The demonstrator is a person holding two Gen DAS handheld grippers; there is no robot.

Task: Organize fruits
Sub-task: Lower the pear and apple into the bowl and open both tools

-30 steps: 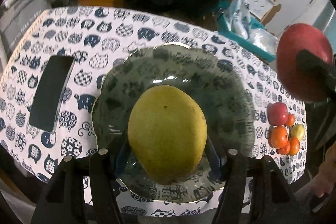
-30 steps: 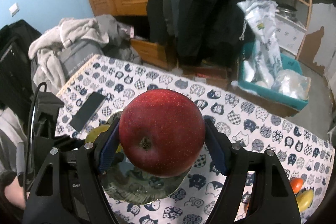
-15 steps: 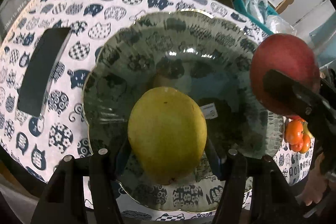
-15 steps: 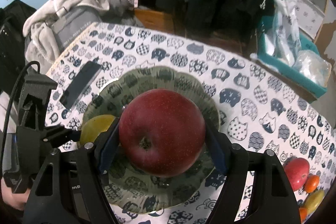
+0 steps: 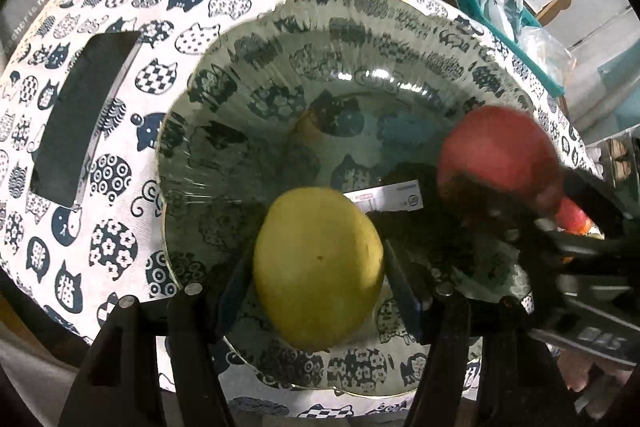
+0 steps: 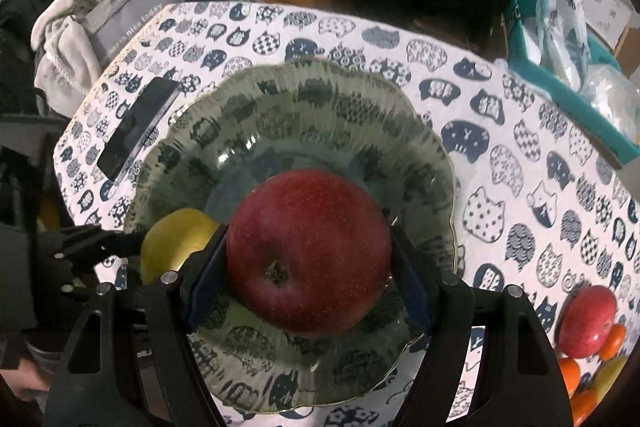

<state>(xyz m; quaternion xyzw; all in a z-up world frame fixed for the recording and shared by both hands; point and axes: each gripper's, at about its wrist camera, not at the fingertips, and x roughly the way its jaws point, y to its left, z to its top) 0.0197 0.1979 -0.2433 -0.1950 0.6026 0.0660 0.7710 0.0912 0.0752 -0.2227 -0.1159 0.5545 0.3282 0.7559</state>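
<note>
Fruit is hanging over the plate [image 6: 436,163] in both grippers, the left gripper [image 5: 318,277] pinching a pear [image 5: 318,267] and the right gripper [image 6: 308,261] pinching an apple [image 6: 308,251], so crowding them together is risking a knock or roll off the rim.

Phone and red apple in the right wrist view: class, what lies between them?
In the right wrist view, only the glass plate's rim and bare cat-print tablecloth lie between phone and red apple.
</note>
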